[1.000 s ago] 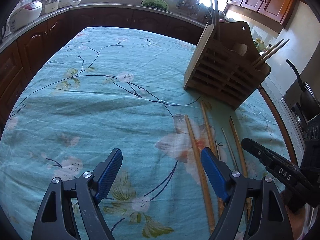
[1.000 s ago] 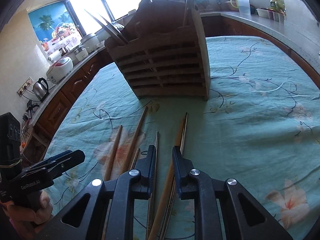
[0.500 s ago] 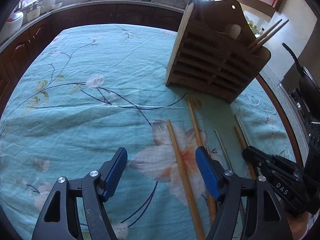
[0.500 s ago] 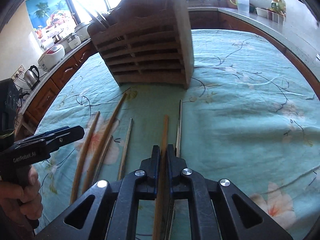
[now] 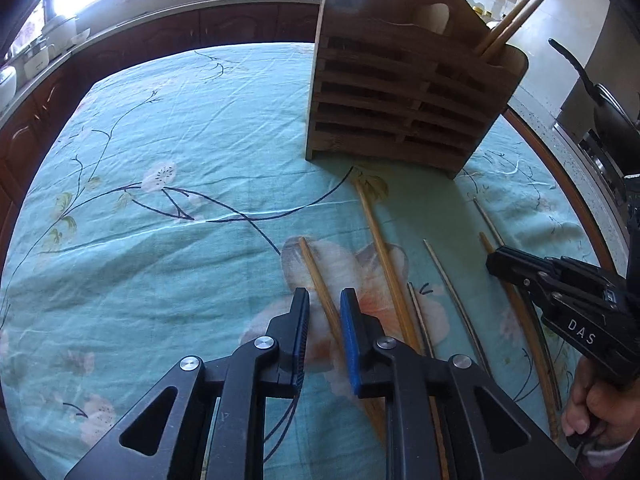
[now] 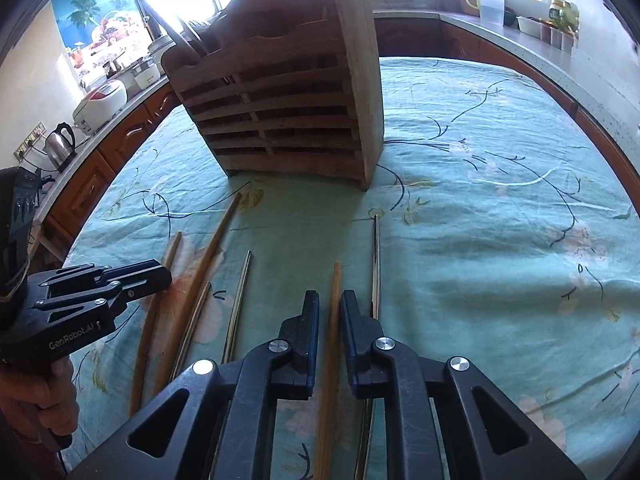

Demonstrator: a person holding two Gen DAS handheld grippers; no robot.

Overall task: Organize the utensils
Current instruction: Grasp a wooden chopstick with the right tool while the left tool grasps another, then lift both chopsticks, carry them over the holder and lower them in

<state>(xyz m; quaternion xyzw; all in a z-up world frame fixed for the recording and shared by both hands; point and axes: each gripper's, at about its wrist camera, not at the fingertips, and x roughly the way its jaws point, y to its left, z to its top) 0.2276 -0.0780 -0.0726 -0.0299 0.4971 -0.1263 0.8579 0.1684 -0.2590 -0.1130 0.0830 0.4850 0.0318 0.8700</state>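
Several wooden and metal chopsticks lie on the teal flowered tablecloth (image 5: 160,240) in front of a slatted wooden utensil holder (image 5: 400,92), which also shows in the right wrist view (image 6: 288,112). My left gripper (image 5: 324,300) has closed almost fully around a wooden chopstick (image 5: 316,276) lying between its blue pads. My right gripper (image 6: 329,300) is shut on another wooden chopstick (image 6: 335,284). Two wooden chopsticks (image 5: 512,20) stand in the holder. Each gripper shows in the other's view, the right one (image 5: 560,292) and the left one (image 6: 100,284).
A long wooden chopstick (image 5: 384,252) and thin metal ones (image 5: 456,296) lie between the grippers. A metal chopstick (image 6: 375,264) lies right of my right gripper. Dark wooden counters (image 5: 160,32) with a rice cooker (image 6: 104,98) and a kettle (image 6: 62,144) ring the table.
My left gripper moved right and forward over the leftmost wooden chopstick and its jaws closed from wide open to nearly shut. My right gripper closed on its chopstick.
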